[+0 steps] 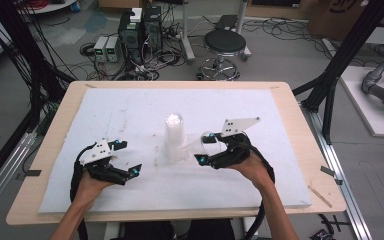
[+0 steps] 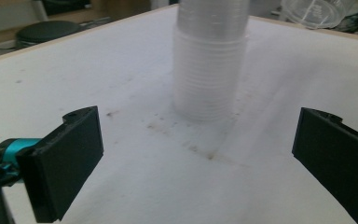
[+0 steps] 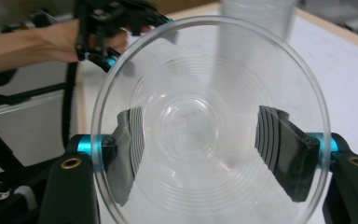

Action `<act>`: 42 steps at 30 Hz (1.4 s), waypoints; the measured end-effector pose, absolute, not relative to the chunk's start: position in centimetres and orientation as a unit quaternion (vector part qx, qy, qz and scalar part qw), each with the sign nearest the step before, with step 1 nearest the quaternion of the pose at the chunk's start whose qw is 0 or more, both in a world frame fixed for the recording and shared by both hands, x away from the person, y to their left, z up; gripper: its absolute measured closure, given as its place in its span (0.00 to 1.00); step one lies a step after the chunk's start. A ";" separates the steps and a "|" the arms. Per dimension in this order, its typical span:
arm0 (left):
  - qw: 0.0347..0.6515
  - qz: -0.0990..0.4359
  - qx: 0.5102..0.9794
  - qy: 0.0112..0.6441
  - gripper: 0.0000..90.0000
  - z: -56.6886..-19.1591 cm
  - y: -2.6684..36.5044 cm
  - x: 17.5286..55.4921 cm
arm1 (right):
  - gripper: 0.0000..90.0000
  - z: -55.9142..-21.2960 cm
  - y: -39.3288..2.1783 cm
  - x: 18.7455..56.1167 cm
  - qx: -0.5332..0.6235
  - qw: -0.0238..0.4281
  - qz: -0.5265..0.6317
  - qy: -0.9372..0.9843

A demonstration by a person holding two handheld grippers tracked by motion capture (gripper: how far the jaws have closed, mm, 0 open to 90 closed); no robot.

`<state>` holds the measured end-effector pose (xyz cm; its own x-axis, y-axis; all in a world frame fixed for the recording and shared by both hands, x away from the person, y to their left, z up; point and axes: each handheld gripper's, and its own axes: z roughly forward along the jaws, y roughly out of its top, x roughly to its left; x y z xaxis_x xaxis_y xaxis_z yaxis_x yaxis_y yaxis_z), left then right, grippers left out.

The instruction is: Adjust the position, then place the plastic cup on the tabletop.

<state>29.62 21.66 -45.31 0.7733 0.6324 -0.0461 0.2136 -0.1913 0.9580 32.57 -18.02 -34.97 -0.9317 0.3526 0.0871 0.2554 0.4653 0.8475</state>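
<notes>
Holding one clear cup point(image 3: 209, 126) in our right tool point(image 1: 209, 150), clenched on its walls beside the cup stack point(image 1: 173, 137), we risk crushing or dropping it if the thin plastic flexes. Our left tool point(image 1: 125, 157) hangs released, jaws wide, facing the stack mid-tabletop point(image 1: 280, 85); a careless swing could topple it. We count one stack, one loose cup, two tools.
</notes>
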 end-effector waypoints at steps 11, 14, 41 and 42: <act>0.563 0.213 0.729 0.324 0.02 -46.4 22.8 29.9 | 0.37 -34.7 -19.6 34.6 0.276 0.112 0.366 0.882; 0.570 0.210 0.724 0.328 0.02 -46.7 23.0 30.1 | 0.37 -34.6 -19.7 34.9 0.289 0.127 0.341 0.886; 0.579 0.209 0.715 0.331 0.02 -47.1 23.4 30.2 | 0.38 -35.7 -18.5 36.6 0.313 0.147 0.303 0.888; 0.579 0.209 0.714 0.333 0.02 -47.1 23.4 30.2 | 0.38 -35.8 -18.4 36.7 0.316 0.149 0.299 0.888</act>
<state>30.20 23.39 -47.13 0.6907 0.7179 -0.0873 0.2342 -0.1078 0.9662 36.72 -18.42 -35.79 -0.7560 0.6502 -0.0749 0.4722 0.6211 0.6254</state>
